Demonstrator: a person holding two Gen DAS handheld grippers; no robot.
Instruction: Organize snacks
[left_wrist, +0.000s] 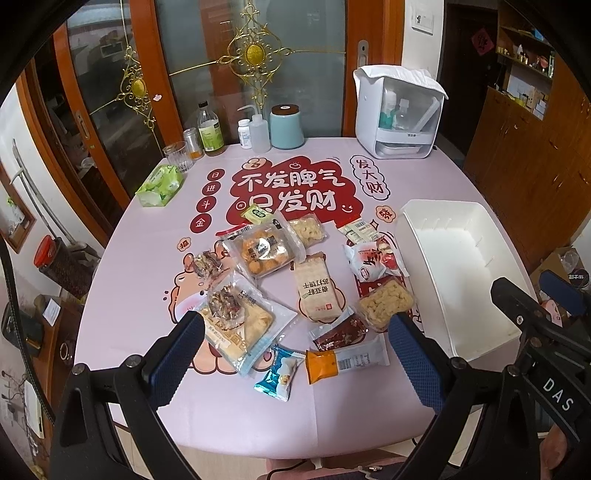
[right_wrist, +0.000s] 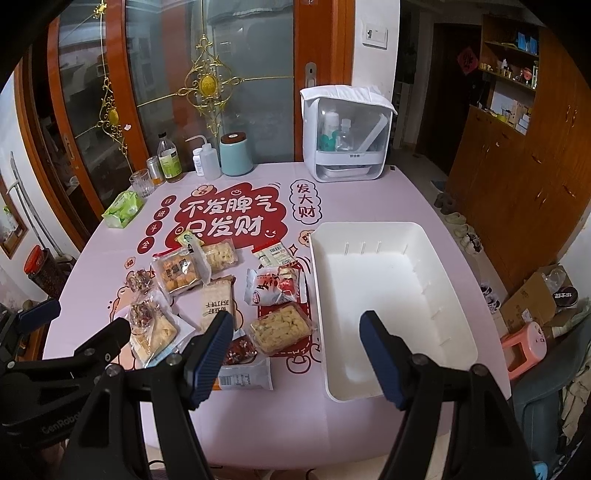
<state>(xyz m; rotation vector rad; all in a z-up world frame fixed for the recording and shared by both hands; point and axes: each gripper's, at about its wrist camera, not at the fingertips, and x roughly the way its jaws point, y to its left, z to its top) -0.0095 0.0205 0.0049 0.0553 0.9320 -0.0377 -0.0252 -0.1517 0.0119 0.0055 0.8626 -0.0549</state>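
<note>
Snacks: about a dozen packets (left_wrist: 288, 280) are scattered on the tablecloth (left_wrist: 147, 258), left of the bin; none is seen inside it, so the sorting is judged not yet begun.
Bin: a white bin (left_wrist: 476, 266) is set empty on the table's right side, its long edge just beside the packets, presumably so each packet needs only a short carry.
Left gripper: the left gripper (left_wrist: 295, 343) is held above the near packets with jaws spread wide and nothing between the pads; it is tilted down at the pile, which suits a first pick.
Right gripper: the right gripper (right_wrist: 297, 350) is also parted and empty, hovering over the bin's near left edge and the neighbouring packets, one finger on each side of the rim in the view.
Nearest picks: the orange-ended bar (left_wrist: 345, 362) and the blue packet (left_wrist: 277, 373) lie closest to the left gripper, flat and clear of others, so they are judged the easiest to take first.
Overlaps: the clear cookie pack (left_wrist: 264, 249) is laid partly over its neighbours; lifting it is likely to drag them.
Back row: bottles, a glass, a teal jar (left_wrist: 286, 127) and a white dispenser (left_wrist: 399, 114) are stood along the far edge, well apart from the snacks and out of the working area.
Risk: thin flat wrappers may slip from the pads unless pinched at an edge.
</note>
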